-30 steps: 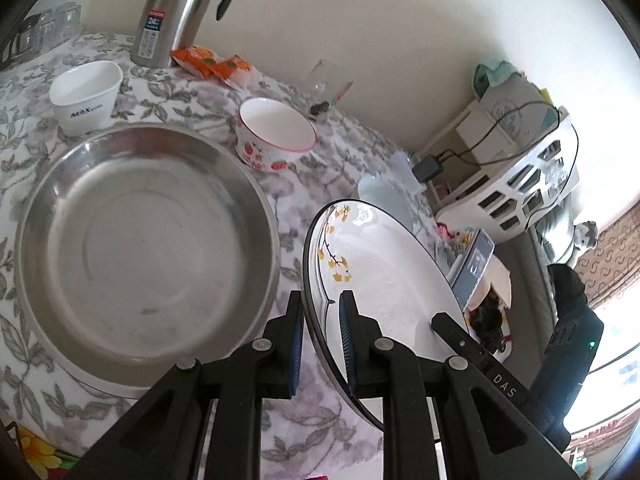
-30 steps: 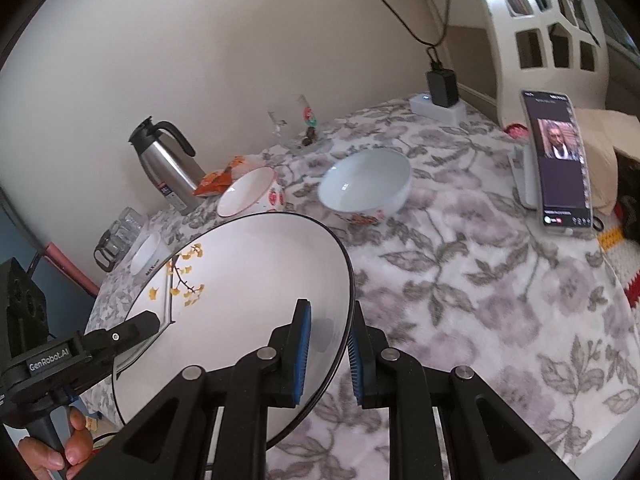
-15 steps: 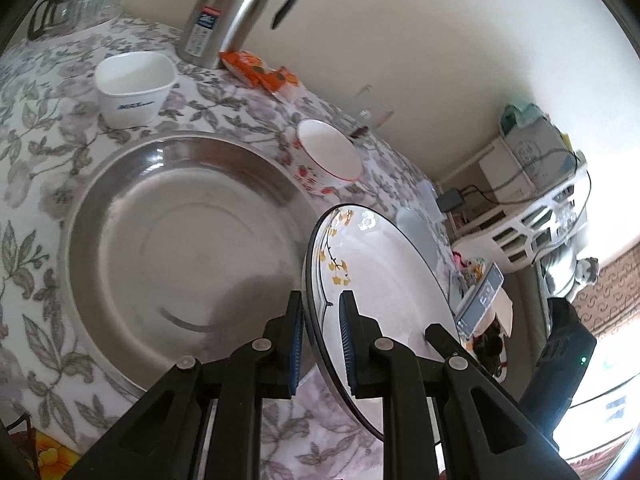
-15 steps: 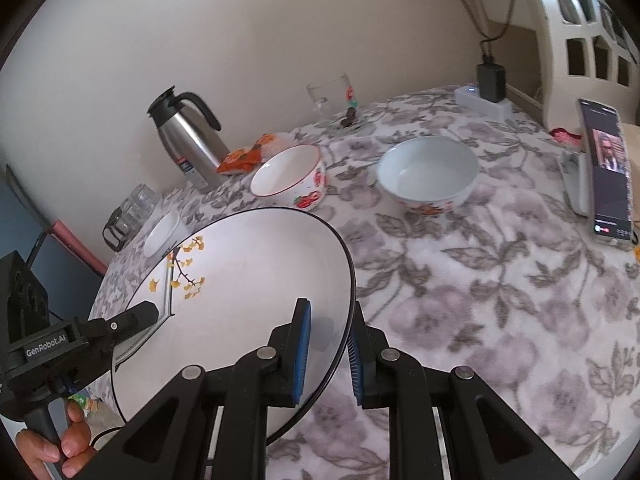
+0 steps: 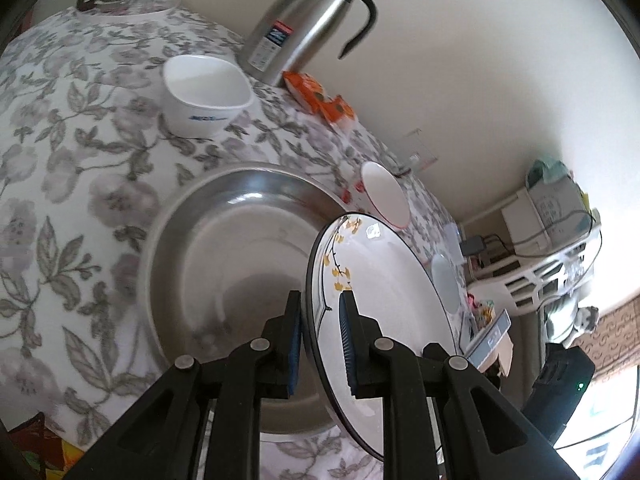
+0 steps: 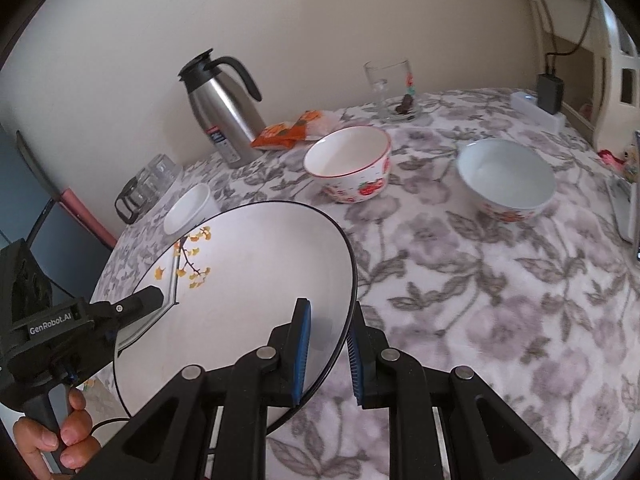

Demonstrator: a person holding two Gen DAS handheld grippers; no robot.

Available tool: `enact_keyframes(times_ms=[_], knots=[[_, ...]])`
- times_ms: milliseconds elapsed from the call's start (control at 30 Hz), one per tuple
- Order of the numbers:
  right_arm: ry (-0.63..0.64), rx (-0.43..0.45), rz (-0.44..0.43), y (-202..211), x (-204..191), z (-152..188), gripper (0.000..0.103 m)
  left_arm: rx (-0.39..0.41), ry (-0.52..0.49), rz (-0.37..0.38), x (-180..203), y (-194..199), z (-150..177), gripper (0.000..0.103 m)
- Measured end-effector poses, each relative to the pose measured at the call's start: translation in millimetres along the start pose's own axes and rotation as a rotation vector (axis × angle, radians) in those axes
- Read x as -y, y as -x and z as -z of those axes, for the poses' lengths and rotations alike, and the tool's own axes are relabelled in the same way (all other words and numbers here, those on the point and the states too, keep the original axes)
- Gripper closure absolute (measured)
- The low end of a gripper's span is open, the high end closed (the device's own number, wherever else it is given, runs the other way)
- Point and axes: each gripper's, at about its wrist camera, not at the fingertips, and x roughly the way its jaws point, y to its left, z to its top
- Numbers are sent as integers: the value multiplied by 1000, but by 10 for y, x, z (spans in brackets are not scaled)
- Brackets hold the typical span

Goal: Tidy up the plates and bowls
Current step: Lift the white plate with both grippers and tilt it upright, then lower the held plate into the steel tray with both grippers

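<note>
**Carrying one plate between two grippers**

Gripping opposite rims, the left gripper (image 5: 320, 334) and right gripper (image 6: 328, 354) are both pinching the white plate (image 6: 256, 280), holding it tilted above the floral table (image 6: 480, 288). The plate is hanging partly over the steel basin (image 5: 224, 248). Beyond are sitting a strawberry bowl (image 6: 350, 168) and a pale bowl (image 6: 506, 184).

Plate (image 6: 248, 280): white, thin black rim, yellow leaves on a dark twig. Tablecloth (image 6: 480, 280): white with grey flowers and leaves. Basin (image 5: 224, 264): bare silver steel. Near bowl (image 6: 348, 168): white, red rim, red strawberries. Far bowl (image 6: 506, 180): pale blue-white, red print low down. Flask (image 6: 220, 116): steel, black handle. Packets (image 6: 286, 134): orange. Gripper pads (image 6: 302, 344): blue.
</note>
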Motion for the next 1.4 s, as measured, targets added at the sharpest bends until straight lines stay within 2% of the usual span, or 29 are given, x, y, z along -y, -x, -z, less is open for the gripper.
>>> enact_keyframes(times_ms=[400,767,1200,1400], knots=[[51,-67,-8,-365,-303,-22,84,-3,103,-73,-400,-26,-148,85],[37,-104,2,-622,-284,-55,84,-38,86,-142,-468,-188,-192,85],[24,-114,8,-754,-261,-51,84,-59,42,-209,-456,-330,-221,85],[20,-119,9,-782,-243,-43,84,-93,51,-226,-497,-399,-200,85]])
